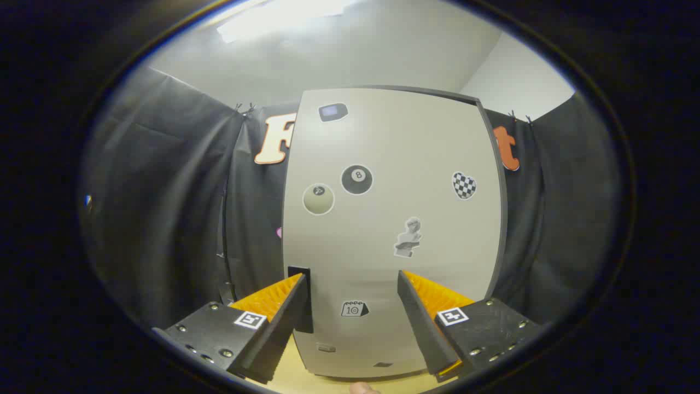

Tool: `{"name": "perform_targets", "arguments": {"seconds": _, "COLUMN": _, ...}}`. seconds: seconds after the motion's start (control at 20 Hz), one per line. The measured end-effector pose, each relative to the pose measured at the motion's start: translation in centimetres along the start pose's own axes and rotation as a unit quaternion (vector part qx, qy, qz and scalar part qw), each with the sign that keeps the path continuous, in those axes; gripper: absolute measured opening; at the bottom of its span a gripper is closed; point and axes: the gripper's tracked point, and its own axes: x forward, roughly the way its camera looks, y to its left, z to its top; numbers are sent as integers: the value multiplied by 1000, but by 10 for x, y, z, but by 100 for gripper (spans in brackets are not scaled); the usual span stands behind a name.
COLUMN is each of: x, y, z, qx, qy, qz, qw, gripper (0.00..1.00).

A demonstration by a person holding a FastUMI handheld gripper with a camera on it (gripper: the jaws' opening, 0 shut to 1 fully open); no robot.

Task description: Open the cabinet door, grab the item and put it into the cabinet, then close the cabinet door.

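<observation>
While the gripper (pixel 353 284) hangs spread wide low in the frame, the cabinet (pixel 391 230) stands shut just ahead, its black handle (pixel 299 298) beside the left finger.

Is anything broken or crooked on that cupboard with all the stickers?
Nothing stands out. The cabinet door looks shut and whole, with its stickers lying flat. Its curved edges come from the fisheye lens. The black handle sits at the door's left edge, by the left finger. The gripper is open and holds nothing.
</observation>
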Motion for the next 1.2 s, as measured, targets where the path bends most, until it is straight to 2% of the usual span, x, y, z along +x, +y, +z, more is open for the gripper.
{"name": "perform_targets", "arguments": {"seconds": 0.75, "x": 19, "y": 22, "z": -17, "qx": -4, "qy": 21, "qz": 10, "qw": 1000, "gripper": 97}}
{"name": "perform_targets", "arguments": {"seconds": 1.2, "x": 44, "y": 27, "z": -41, "qx": -27, "qy": 43, "qz": -7, "qw": 999, "gripper": 98}}
